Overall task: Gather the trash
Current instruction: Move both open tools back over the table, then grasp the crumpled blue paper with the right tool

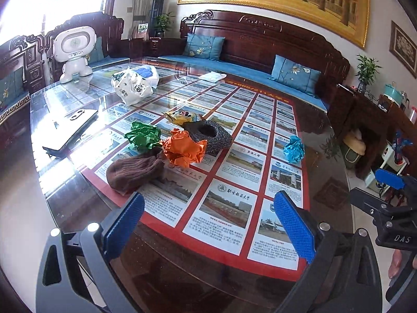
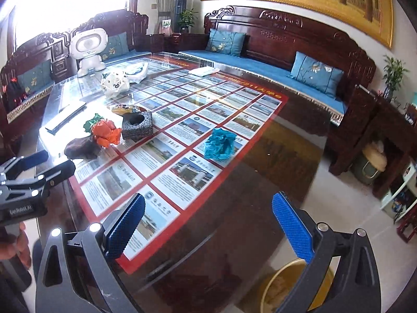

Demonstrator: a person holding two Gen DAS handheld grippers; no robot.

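Crumpled paper balls lie on the glass-topped table [image 1: 234,274]: an orange one [image 1: 183,147] [image 2: 105,133], a green one [image 1: 143,135] [image 2: 92,124] behind it, and a blue one [image 1: 294,148] [image 2: 220,143] apart to the right. A yellow snack wrapper [image 1: 181,116] [image 2: 123,109] lies behind a dark speckled tissue box [image 1: 209,135] [image 2: 137,125]. My left gripper [image 1: 208,208] [image 2: 43,164] is open and empty over the near table. My right gripper [image 2: 208,208] [image 1: 391,180] is open and empty near the table's right front edge.
A brown knit hat [image 1: 134,172] [image 2: 82,147], a white plastic bag [image 1: 131,86] [image 2: 116,83], a laptop-like device [image 1: 70,127] and a white toy robot [image 1: 75,52] also sit on the table. A yellow bin [image 2: 281,287] shows below the glass. A wooden sofa [image 1: 260,52] lines the far side.
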